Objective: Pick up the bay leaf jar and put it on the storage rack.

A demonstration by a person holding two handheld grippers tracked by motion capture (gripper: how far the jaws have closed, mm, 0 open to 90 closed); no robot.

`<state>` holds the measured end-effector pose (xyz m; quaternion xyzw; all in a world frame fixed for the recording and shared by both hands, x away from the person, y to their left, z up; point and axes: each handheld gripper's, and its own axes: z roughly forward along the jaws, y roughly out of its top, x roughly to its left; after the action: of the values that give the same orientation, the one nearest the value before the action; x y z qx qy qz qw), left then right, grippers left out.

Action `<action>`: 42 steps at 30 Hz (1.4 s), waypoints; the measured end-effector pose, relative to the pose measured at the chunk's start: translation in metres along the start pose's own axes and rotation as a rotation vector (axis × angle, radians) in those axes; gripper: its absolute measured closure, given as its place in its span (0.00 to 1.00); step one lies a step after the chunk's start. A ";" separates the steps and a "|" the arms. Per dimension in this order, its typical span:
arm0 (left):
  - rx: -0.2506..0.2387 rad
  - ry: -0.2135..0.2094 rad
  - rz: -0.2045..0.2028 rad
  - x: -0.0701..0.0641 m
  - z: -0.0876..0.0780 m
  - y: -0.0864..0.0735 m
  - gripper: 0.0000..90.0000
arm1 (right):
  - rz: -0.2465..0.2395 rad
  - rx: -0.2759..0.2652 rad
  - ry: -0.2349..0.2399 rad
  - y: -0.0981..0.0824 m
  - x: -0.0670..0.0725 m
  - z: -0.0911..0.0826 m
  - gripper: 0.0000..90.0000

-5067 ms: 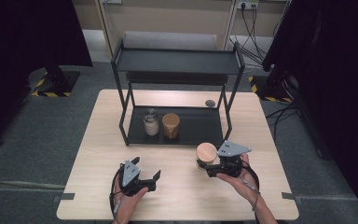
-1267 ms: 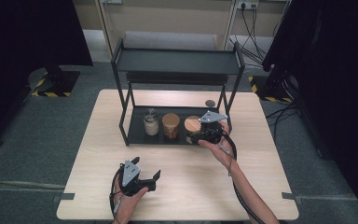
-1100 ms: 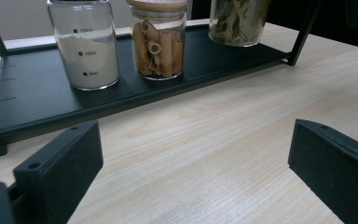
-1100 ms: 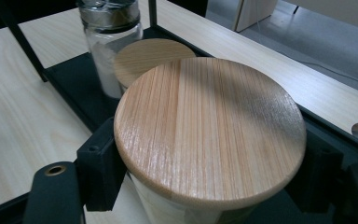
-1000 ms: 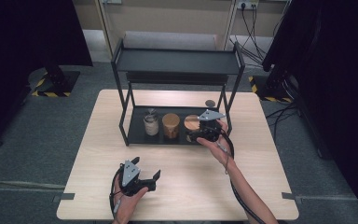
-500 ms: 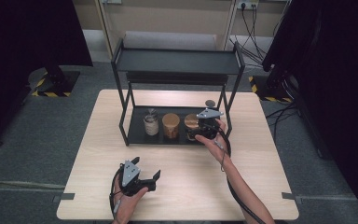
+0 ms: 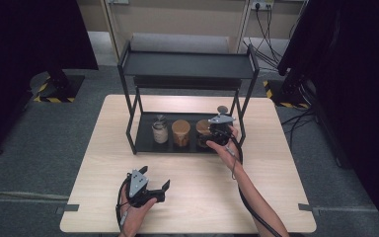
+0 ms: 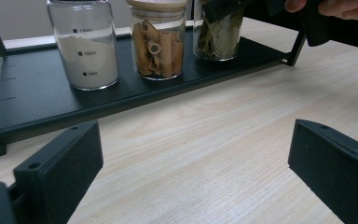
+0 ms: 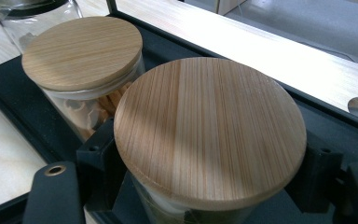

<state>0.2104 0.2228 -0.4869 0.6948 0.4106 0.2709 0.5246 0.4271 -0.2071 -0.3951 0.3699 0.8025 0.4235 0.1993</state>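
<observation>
I have carried the leaf jar (image 9: 209, 140) off the counter (image 7: 276, 197) and in under the rack's upper shelf, so it now sits low over the black bottom tray (image 7: 143, 145), at the end of the row; what remains, I judge, is to set it down and let go. My right tool (image 7: 216, 136) is closed around the jar's glass body just below the wooden lid, one jaw on either side (the grip looks firm in the right gripper view). Just beside the tool, on the side away from my hand, stands the pasta jar (image 8: 158, 42), lidded in the same pale wood and packed with short tubes. Beyond that is the clear jar (image 8: 85, 46) with white powder filling its lower part. The held jar shows dried green leaves through its glass. My left tool (image 7: 148, 190) rests near me on the counter, jaws spread wide with nothing between them.
</observation>
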 end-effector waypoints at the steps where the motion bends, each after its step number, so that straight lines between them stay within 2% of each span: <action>1: 0.000 0.000 0.000 0.000 0.000 0.000 0.03 | 0.001 0.002 -0.002 0.000 0.000 0.001 0.29; 9: 0.000 0.000 0.000 0.000 0.000 0.000 0.03 | 0.003 0.000 -0.002 -0.003 0.001 0.009 0.29; 17: 0.000 0.000 0.002 0.000 0.000 0.000 0.03 | 0.005 -0.004 0.003 -0.006 -0.001 0.009 0.27; 22: 0.000 0.000 0.002 0.000 0.000 0.000 0.03 | 0.028 -0.023 -0.002 -0.009 -0.001 0.006 0.18; 28: 0.000 0.001 0.002 0.000 0.000 0.000 0.03 | 0.034 -0.033 -0.014 -0.010 0.003 0.000 0.11; 39: -0.001 0.001 0.002 0.000 0.000 0.000 0.03 | 0.046 -0.059 -0.026 -0.016 0.009 -0.009 0.07; 42: -0.001 0.001 0.002 0.000 0.000 0.000 0.03 | 0.045 -0.066 -0.013 -0.017 0.008 -0.013 0.07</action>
<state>0.2102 0.2227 -0.4870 0.6948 0.4100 0.2717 0.5247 0.4062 -0.2139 -0.4016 0.3835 0.7785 0.4517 0.2069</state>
